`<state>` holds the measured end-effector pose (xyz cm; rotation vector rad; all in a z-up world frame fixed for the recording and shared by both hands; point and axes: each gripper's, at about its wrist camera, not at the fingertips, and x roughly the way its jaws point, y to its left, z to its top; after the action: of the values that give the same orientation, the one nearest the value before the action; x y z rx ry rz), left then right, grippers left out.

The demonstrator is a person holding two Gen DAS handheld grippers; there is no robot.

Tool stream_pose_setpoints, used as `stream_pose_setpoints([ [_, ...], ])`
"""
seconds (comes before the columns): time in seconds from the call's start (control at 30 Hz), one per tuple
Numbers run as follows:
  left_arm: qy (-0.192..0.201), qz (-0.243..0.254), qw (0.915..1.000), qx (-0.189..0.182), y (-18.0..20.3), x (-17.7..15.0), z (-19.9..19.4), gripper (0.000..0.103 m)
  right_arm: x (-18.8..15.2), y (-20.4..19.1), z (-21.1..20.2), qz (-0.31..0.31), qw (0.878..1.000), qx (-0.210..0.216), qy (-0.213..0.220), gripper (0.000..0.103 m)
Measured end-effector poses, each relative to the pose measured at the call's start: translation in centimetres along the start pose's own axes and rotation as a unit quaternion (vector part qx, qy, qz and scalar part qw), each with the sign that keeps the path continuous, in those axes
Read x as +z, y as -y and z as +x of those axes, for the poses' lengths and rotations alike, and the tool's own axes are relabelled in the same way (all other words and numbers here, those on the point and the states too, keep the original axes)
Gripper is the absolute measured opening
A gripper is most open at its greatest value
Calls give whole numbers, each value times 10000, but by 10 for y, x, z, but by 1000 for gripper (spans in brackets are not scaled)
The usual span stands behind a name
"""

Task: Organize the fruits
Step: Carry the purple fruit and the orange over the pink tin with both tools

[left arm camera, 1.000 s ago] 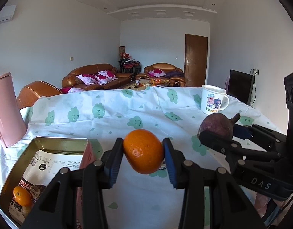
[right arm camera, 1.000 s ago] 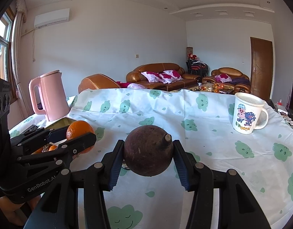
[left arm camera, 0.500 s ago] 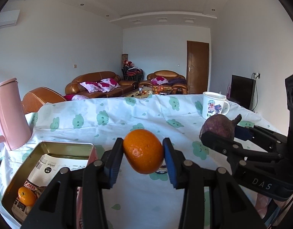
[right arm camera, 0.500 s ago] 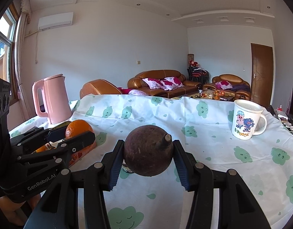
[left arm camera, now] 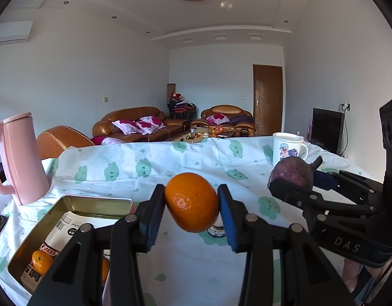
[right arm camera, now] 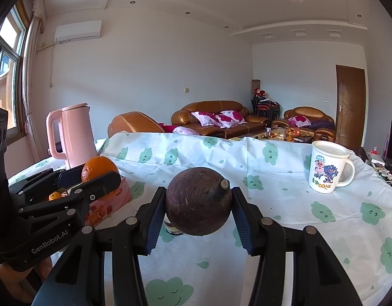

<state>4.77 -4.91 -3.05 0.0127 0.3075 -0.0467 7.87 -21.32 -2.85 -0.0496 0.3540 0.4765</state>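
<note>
My left gripper (left arm camera: 192, 204) is shut on an orange (left arm camera: 192, 201) and holds it above the table, right of an open metal tin (left arm camera: 93, 202). The tin holds a small orange (left arm camera: 41, 262) on printed paper. My right gripper (right arm camera: 198, 207) is shut on a dark brown round fruit with a stem (right arm camera: 198, 207), held above the table. The left gripper with its orange (right arm camera: 99, 169) shows at the left of the right wrist view. The right gripper with the brown fruit (left arm camera: 292, 173) shows at the right of the left wrist view.
A pink kettle (left arm camera: 22, 158) stands at the table's left, behind the tin. A white cartoon mug (right arm camera: 328, 169) stands at the far right. A small round object (left arm camera: 216, 229) lies on the cloud-print tablecloth (right arm camera: 272, 158) under the grippers. Sofas stand beyond the table.
Both grippers have risen and tilted up with their fruits still held; the table and tin sit lower in both views and more ceiling shows.
</note>
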Motion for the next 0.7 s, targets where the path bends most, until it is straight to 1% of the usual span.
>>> stream_pose_setpoints([
  [0.13, -34, -16, 10000, -45, -1, 0, 1, 43, 0, -1, 2, -16, 10000, 13, -67, 52],
  [0.43, -157, -27, 9997, -161, -6, 0, 3, 43, 0, -9, 15, -176, 9990, -42, -420, 52],
  [0.57, -285, -103, 9995, -59, -21, -1, 2, 43, 1, -17, 25, -203, 9978, 84, -622, 52],
  [0.7, -372, -278, 9989, 116, -45, 1, -3, 43, 10, -36, 32, -323, 9969, 288, -654, 52],
])
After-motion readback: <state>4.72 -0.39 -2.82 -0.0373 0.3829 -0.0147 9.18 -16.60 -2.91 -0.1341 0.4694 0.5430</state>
